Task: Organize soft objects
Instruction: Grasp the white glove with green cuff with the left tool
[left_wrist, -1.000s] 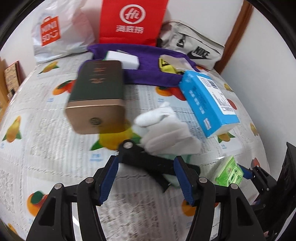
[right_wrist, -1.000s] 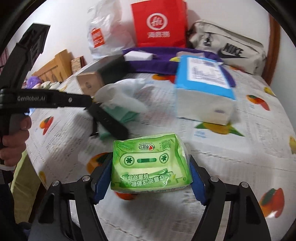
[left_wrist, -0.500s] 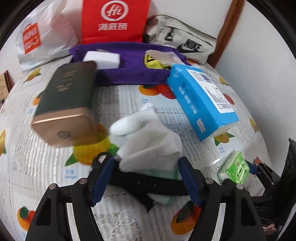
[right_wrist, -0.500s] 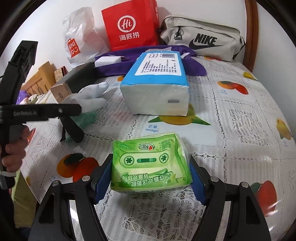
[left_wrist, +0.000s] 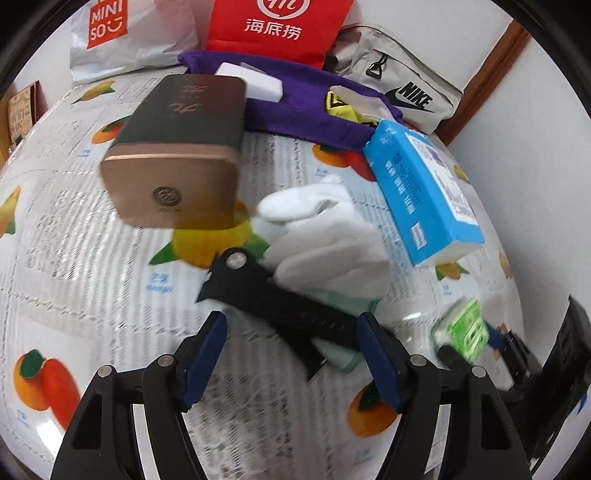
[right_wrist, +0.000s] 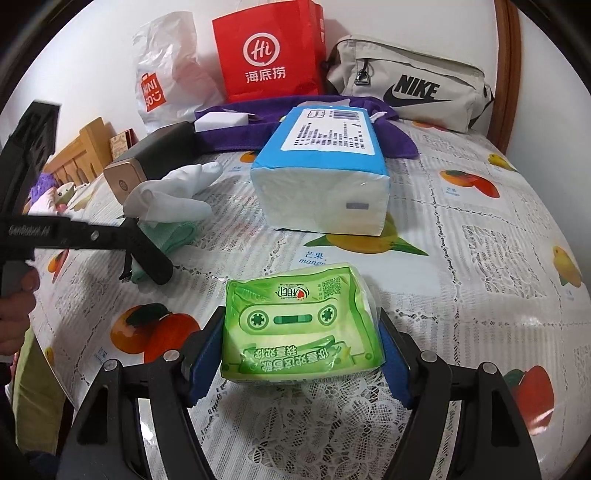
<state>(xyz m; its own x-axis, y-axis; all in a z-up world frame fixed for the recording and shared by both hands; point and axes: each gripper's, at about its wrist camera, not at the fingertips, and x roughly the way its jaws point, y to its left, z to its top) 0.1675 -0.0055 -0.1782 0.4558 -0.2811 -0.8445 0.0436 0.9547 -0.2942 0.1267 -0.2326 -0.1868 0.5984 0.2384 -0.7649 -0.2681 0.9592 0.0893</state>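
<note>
My right gripper (right_wrist: 301, 332) is shut on a green tissue pack (right_wrist: 303, 325), low over the fruit-print tablecloth (right_wrist: 480, 258). That pack shows blurred at the right of the left wrist view (left_wrist: 461, 332). My left gripper (left_wrist: 291, 321) is open, and a black bar-shaped object (left_wrist: 273, 295) lies slantwise between its fingers. The bar rests on a folded green cloth (left_wrist: 343, 304), with white gloves (left_wrist: 325, 236) heaped just beyond. Past the gloves (right_wrist: 170, 192) lies a big blue tissue pack (right_wrist: 325, 177).
A dark green box with a gold end (left_wrist: 184, 147) lies left of the gloves. Behind it a purple cloth (left_wrist: 295, 114) carries a white block (left_wrist: 255, 81). Along the wall stand a red paper bag (right_wrist: 269, 51), a white plastic bag (right_wrist: 166, 77) and a grey Nike bag (right_wrist: 410, 88).
My left gripper's jaws have widened a little and it has sunk closer over the black bar. The right gripper swung sideways with the green pack, then held nearly still.
</note>
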